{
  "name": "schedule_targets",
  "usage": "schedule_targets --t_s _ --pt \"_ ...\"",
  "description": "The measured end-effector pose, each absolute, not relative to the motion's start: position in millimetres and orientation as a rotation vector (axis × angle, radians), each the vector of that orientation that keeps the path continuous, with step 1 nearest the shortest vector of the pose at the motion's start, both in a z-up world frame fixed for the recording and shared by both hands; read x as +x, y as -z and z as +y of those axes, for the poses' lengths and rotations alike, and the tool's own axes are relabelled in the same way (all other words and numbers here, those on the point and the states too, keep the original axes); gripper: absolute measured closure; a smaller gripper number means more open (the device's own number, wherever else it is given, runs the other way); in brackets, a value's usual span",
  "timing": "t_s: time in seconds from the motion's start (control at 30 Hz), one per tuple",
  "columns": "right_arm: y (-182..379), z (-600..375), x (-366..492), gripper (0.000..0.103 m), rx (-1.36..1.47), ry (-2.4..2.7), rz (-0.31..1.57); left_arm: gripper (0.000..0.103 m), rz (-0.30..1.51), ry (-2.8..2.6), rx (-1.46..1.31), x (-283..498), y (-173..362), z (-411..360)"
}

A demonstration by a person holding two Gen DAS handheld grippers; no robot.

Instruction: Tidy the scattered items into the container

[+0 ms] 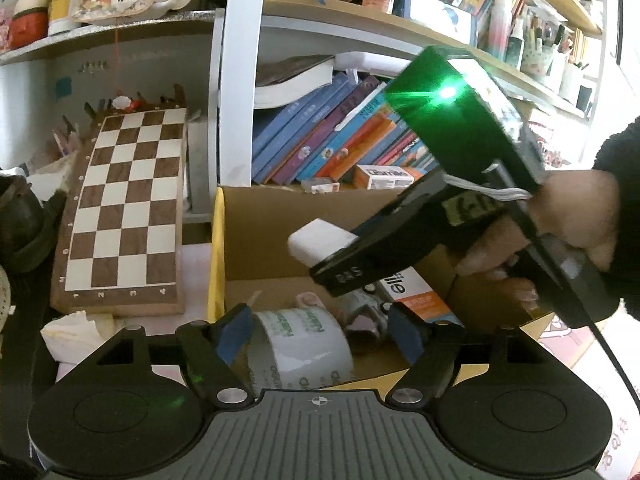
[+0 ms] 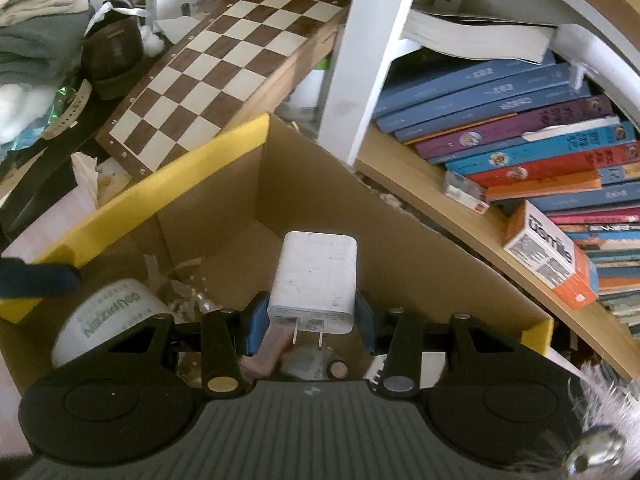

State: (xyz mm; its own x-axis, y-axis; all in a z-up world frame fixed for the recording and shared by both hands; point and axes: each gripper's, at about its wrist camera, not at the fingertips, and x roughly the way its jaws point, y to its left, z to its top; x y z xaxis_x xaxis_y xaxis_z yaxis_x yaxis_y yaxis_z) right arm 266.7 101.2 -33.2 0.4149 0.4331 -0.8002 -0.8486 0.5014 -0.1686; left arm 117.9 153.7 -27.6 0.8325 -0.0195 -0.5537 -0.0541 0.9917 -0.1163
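Cardboard box [image 2: 320, 184] with a yellow-edged rim stands open against the foot of a bookshelf, and the right gripper [image 2: 312, 320] hangs over it with its jaws clamped on a white rectangular plug-in charger [image 2: 316, 280], whose two metal prongs point back toward the camera. From the left wrist view the same charger [image 1: 320, 242] shows as a white block sticking out of the black right gripper [image 1: 340, 264], which a hand [image 1: 560, 232] in a dark sleeve holds above the box [image 1: 300, 216].

Left gripper [image 1: 320, 332] sits low at the near rim of the box with its jaws apart; no pad presses on anything, though a white roll of tape with green lettering [image 1: 304, 344] lies just beyond and between them inside the box. The roll [image 2: 108, 312] lies on its side in the box's left part. Near it on the box floor are a pinkish stick-shaped item [image 2: 272, 348] and a greyish piece that I cannot make out.

A brown and cream wooden chessboard [image 2: 224, 68] leans tilted just behind the box's left wall. An orange and white carton [image 2: 552, 260] rests on the wooden shelf beside slanted rows of blue, purple and red books [image 2: 520, 128].
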Motion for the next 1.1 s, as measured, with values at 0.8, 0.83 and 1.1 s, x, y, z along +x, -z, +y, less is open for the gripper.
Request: schedule_targets --t_s 0.8,0.83,1.1 --pt "18.7 124.7 256.4 0.056 -0.596 -0.986 0.730 0.025 0.585 -0.019 -0.111 114.1 22.5 147.9" --pt "15.5 121.1 255.8 0.056 -0.584 -0.981 0.731 0.025 0.582 -0.019 -0.109 113.1 21.2 146.8" --pt "-11.9 85.5 240.2 0.053 -0.504 -0.949 0.701 0.025 0.555 -0.010 -0.082 100.8 6.9 137.0"
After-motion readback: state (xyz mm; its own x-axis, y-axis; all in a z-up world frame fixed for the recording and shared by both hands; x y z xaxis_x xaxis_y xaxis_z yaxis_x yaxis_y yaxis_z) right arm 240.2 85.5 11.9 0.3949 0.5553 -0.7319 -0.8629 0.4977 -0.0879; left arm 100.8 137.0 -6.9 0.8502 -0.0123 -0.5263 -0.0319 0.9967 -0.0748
